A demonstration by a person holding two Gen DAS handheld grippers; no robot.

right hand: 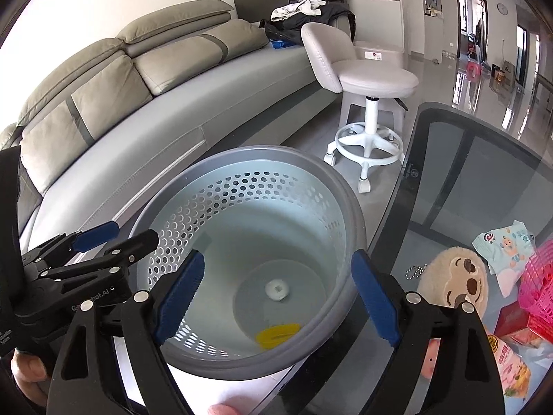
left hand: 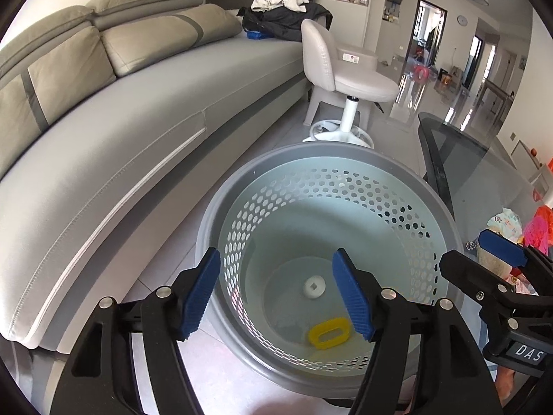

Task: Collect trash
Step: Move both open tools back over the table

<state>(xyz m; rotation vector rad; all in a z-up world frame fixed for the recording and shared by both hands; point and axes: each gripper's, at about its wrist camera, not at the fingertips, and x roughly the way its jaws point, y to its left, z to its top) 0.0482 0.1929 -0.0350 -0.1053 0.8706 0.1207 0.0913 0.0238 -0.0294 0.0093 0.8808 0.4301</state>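
1. Left wrist view: your left gripper (left hand: 278,292) hangs over the mouth of the grey waste bin (left hand: 221,214), its blue-padded jaws spread wide with nothing between them.
2. At the bottom of the bin's perforated pale liner lies a yellow ring-shaped piece (left hand: 327,336), just beside the right blue pad as seen from this camera; it lies near the white hub (left hand: 314,286) at the centre of the floor, not touching it.
3. Your right gripper (right hand: 278,292) also hovers above the bin (right hand: 356,214), jaws parted and empty. From this side the yellow piece (right hand: 278,336) lies flat on the liner floor near the front wall.
4. In the left wrist view the right gripper (left hand: 484,254) comes in from the right edge; in the right wrist view the left gripper (right hand: 126,237) shows at the left, over the bin's rim.
5. The bin stands on the tiled floor between the grey sofa (left hand: 103,159) and the glass table (right hand: 484,180).
6. On the table lie a plush sloth face (right hand: 452,276), a printed wrapper (right hand: 506,247), a pink mesh basket (right hand: 539,276) and a snack packet (right hand: 511,368).
7. A white swivel stool (right hand: 369,79) stands beyond the bin.
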